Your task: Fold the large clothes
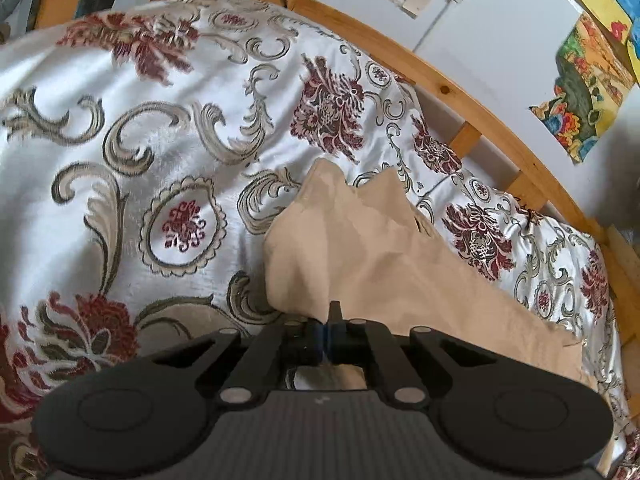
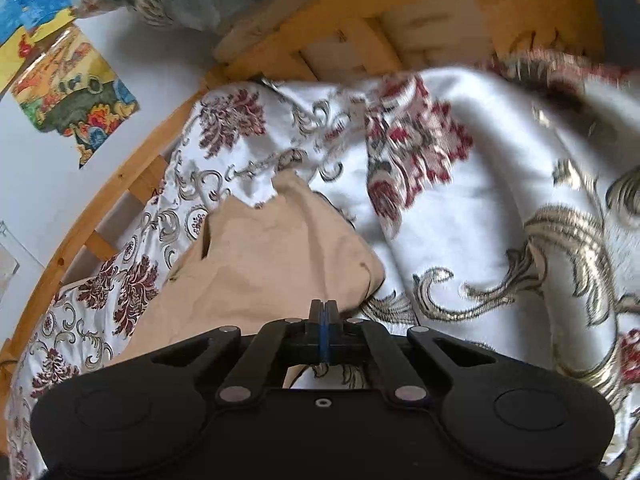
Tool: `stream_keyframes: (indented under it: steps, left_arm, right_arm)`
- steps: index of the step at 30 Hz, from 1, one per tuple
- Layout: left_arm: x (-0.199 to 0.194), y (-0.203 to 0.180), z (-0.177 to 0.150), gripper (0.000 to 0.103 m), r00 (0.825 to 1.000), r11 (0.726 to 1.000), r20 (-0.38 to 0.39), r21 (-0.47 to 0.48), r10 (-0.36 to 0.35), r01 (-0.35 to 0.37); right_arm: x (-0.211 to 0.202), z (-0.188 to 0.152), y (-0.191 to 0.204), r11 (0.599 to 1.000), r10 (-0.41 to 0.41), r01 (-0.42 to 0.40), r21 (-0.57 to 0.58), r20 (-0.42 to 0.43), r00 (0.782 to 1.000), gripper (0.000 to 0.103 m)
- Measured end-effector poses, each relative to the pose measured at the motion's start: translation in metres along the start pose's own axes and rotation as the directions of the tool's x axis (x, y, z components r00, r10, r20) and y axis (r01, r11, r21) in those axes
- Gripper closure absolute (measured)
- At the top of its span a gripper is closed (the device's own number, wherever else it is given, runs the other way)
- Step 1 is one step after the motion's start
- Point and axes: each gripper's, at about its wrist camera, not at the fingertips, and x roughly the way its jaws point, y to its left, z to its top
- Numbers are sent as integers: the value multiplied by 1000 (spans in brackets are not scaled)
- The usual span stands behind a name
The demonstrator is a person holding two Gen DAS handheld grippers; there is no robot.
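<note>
A beige garment (image 1: pixel 360 240) lies crumpled on the floral bedspread (image 1: pixel 140 160). It also shows in the right wrist view (image 2: pixel 272 256). My left gripper (image 1: pixel 335 312) is shut on the garment's near edge, with cloth bunched up just ahead of the tips. My right gripper (image 2: pixel 324 310) is shut on the garment's near right edge. The jaws of both are pressed together. The far end of the garment rises in two peaks.
A wooden bed rail (image 1: pixel 460 92) runs along the white wall behind the bed, also in the right wrist view (image 2: pixel 92 224). Colourful pictures (image 1: pixel 580 92) hang on the wall. A wooden bed end (image 2: pixel 400 20) stands beyond the bedspread (image 2: pixel 480 220).
</note>
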Motion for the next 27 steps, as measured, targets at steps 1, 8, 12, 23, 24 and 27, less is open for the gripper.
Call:
stream_keyframes:
  steps: [1,8,12,23,24,27]
  left_arm:
    - [1,1,0,101,1000,1000,-5,-7,0,0]
    - [9,-2,-5,87,999,998,-6,40,52,-51]
    - [13,0,-5,76,998,998,-17,29,55,-54]
    - [28,2,-7,67,998,999,-40,38,39,-37]
    - [28,0,-7,76,999,999,-39,37,23,-22]
    - [21,-12,-6,97,1000,998,-2,60,9,-9]
  right_arm:
    - [0,-1,5,1000,-4,4,-30,6,1000,86]
    - [16,-24,50,938,14,-14,-347,0,1000,65]
    - [28,-60,103,714,67,4,-700,74,995,47]
    - [80,-126,160,303,350,-91,-949,22,936,37]
    - [84,-129,162,300,340,-93,-950,15,940,38]
    - [100,-128,159,351,293,-151,-924,-45,955,38]
